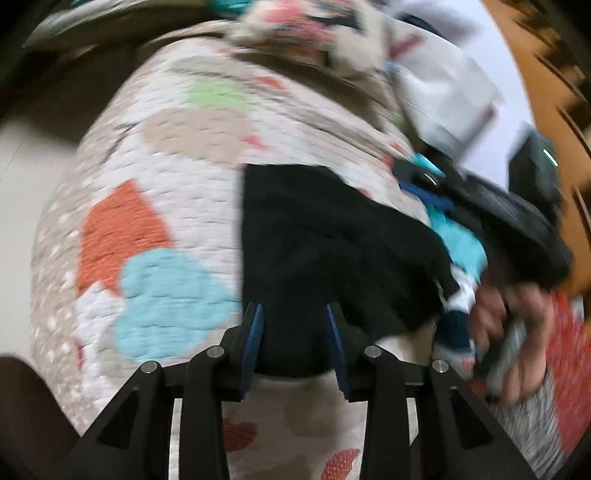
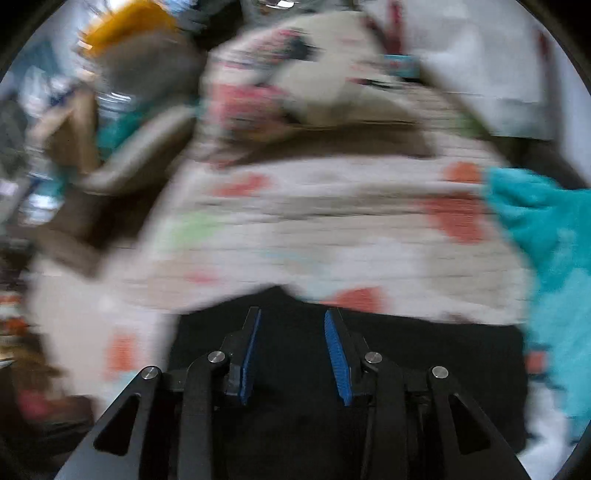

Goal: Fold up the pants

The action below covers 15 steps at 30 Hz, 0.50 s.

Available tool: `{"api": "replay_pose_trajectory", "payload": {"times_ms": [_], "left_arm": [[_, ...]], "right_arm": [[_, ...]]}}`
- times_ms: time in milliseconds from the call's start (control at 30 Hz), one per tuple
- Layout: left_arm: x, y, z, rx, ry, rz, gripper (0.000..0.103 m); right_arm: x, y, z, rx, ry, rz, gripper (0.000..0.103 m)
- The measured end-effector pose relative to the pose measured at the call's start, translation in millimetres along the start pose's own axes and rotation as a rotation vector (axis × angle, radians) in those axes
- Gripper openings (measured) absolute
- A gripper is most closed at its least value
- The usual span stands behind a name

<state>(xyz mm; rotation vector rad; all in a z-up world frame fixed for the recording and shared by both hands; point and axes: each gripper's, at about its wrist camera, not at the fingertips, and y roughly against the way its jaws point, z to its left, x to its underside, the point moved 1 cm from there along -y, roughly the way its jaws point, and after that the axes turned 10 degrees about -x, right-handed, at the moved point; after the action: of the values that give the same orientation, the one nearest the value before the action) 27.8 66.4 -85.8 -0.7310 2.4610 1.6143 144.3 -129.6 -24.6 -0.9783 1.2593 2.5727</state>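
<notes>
The black pants (image 1: pixel 325 236) lie on a quilt with coloured hearts (image 1: pixel 155 206). In the left wrist view my left gripper (image 1: pixel 294 314) is open, its blue pads on either side of the pants' near edge. To the right a hand holds the other gripper's black body (image 1: pixel 517 221). In the right wrist view, which is blurred, my right gripper (image 2: pixel 292 317) is open above the black pants (image 2: pixel 406 350), with nothing between its pads.
A turquoise fuzzy cloth (image 2: pixel 554 240) lies at the right beside the pants, also seen in the left wrist view (image 1: pixel 458 240). A white cloth (image 1: pixel 443 85) and a patterned pillow (image 1: pixel 306 22) lie at the far end. Cluttered objects (image 2: pixel 48 147) stand to the left.
</notes>
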Motion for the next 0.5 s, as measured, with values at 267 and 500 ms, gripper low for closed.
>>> {"api": "replay_pose_trajectory", "payload": {"times_ms": [267,500], "left_arm": [[-5,-21,-8,-0.069,-0.034,0.003,0.034],[3,-49,-23,-0.064,-0.064,0.035,0.049]], "right_arm": [[39,-72,-10,0.114,-0.049,0.286,0.022],[19,-51,19,0.229,0.126,0.183,0.028]]}}
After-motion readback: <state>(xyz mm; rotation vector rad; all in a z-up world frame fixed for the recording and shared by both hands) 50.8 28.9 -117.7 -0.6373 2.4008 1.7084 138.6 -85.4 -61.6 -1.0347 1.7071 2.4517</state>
